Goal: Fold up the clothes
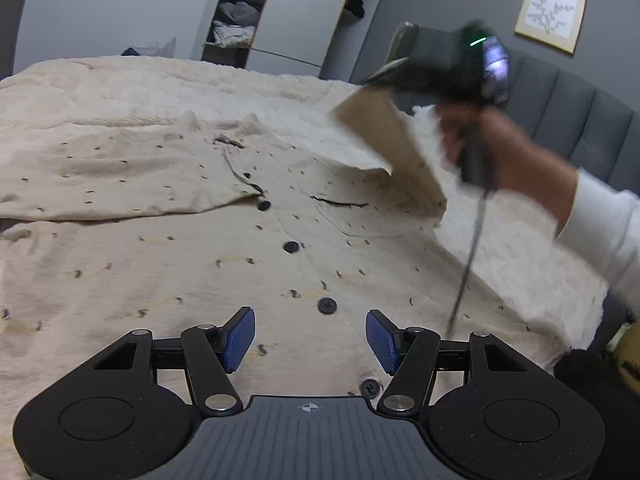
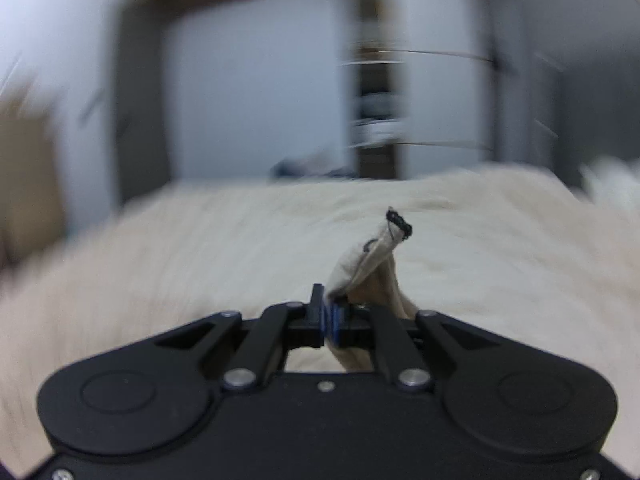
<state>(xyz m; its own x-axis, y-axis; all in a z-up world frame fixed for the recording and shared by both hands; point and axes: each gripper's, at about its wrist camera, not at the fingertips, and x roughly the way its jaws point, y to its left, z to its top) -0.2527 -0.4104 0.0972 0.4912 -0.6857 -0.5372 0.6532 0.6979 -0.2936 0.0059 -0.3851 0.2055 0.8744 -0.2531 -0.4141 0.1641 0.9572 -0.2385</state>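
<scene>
A beige shirt (image 1: 280, 240) with dark buttons and a small dark print lies front up on the bed. My left gripper (image 1: 310, 340) hovers open over its lower button line, with nothing between the blue pads. At the upper right a hand holds my right gripper (image 1: 380, 76), which lifts the shirt's sleeve (image 1: 384, 136) off the bed. In the right wrist view, which is blurred, the right gripper (image 2: 330, 320) is shut on a bunched fold of the beige fabric (image 2: 368, 260), and a dark-stitched tip sticks up past the pads.
A cream fluffy blanket (image 1: 160, 80) covers the bed under the shirt. A grey padded headboard (image 1: 560, 120) stands at the right, with a framed picture (image 1: 552, 12) above it. An open wardrobe shelf (image 1: 236, 20) with clothes is behind the bed. A white-sleeved arm (image 1: 600, 232) reaches in from the right.
</scene>
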